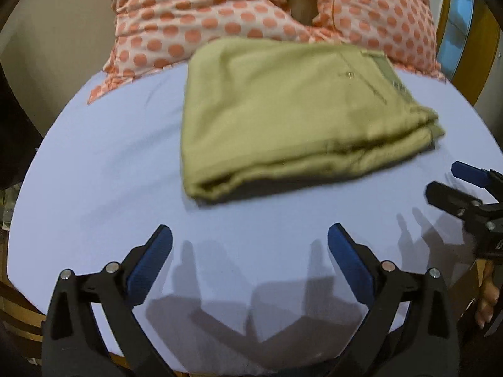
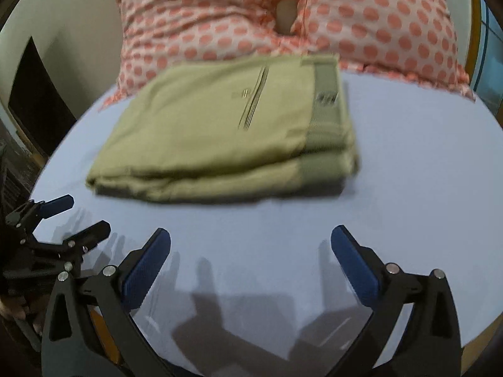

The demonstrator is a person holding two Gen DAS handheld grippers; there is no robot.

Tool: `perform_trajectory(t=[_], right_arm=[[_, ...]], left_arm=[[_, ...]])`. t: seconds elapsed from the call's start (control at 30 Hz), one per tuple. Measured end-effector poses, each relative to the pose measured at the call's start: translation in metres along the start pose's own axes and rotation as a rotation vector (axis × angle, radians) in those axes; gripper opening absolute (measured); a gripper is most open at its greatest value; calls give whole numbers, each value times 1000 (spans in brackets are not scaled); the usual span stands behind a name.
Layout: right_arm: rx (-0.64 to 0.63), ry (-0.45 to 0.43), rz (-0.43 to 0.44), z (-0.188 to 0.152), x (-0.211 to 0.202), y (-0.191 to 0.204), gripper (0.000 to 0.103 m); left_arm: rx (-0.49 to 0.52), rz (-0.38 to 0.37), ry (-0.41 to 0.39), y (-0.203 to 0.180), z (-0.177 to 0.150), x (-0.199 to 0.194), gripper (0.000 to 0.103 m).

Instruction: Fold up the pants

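The olive-green pants [image 1: 292, 116] lie folded into a thick rectangular stack on the pale blue table [image 1: 103, 169], waistband and back pocket on top at the right. They show the same way in the right wrist view [image 2: 226, 132]. My left gripper [image 1: 250, 238] is open and empty, hovering over bare table just in front of the stack. My right gripper [image 2: 251, 238] is open and empty too, also in front of the stack. Each gripper appears in the other's view: the right one [image 1: 452, 179] at the right edge, the left one [image 2: 78, 216] at the left edge.
A person in a white top with orange dots [image 1: 251, 12] stands against the table's far edge, right behind the pants. The round table's wooden rim [image 1: 19, 311] shows at the lower left. A dark doorway [image 2: 34, 94] is at the left.
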State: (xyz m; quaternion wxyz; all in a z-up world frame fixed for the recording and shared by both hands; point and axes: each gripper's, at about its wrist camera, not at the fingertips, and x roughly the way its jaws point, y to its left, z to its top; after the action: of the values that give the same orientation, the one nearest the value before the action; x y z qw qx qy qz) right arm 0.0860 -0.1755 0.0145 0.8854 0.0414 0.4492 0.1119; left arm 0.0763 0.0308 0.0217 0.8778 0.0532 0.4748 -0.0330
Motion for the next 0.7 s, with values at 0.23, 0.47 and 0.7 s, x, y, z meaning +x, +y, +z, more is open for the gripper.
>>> perform_trajectory(t=[0.23,0.47,0.7], right_arm=[[-19,38,-177,-6,15,19,102],[8,16,-196,-12,12,20,102],[16,19,-202,-12,12,21,102]], left_arm=[[-53,-29,-2,9,-5,10,101],[-53,-28,-46,8,-9,9,101],[-59,-24,-51,7,-10,9,101]])
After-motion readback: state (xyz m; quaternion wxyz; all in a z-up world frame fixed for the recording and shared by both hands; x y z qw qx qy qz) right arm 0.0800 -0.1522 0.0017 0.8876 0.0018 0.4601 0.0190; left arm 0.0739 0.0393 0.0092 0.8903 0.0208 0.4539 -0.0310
